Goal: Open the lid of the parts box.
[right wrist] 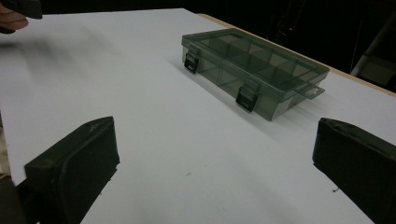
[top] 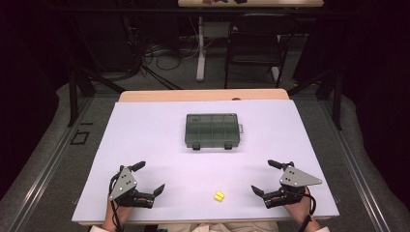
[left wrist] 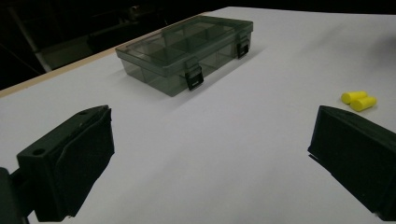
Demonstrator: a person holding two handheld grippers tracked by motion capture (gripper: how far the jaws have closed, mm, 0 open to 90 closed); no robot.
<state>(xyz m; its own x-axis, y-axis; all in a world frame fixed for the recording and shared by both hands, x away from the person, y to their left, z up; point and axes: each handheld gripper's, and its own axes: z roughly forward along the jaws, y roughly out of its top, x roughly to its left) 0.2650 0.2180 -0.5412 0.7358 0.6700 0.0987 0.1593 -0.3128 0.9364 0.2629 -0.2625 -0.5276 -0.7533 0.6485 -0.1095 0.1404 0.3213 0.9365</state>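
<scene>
Table (top: 145,145): a white top lies in front of you, with a wooden strip along its far edge.
Box (top: 212,130): a smoky clear organiser box sits flat near the middle of the table, toward the far side and well apart from both your grippers. Its lid is down and two black latches face you. Dividers show through the lid, but you cannot tell whether any compartment holds anything.
Left gripper (top: 147,178): you hold it at the near left edge with its jaws wide apart. Nothing is between them, and they touch nothing.
Right gripper (top: 264,176): you hold it at the near right edge, jaws likewise spread wide, gripping nothing.
Plugs (top: 219,195): two small yellow cylinders lie side by side, touching, on the bare table near your edge, between the two grippers and well clear of the box.
</scene>
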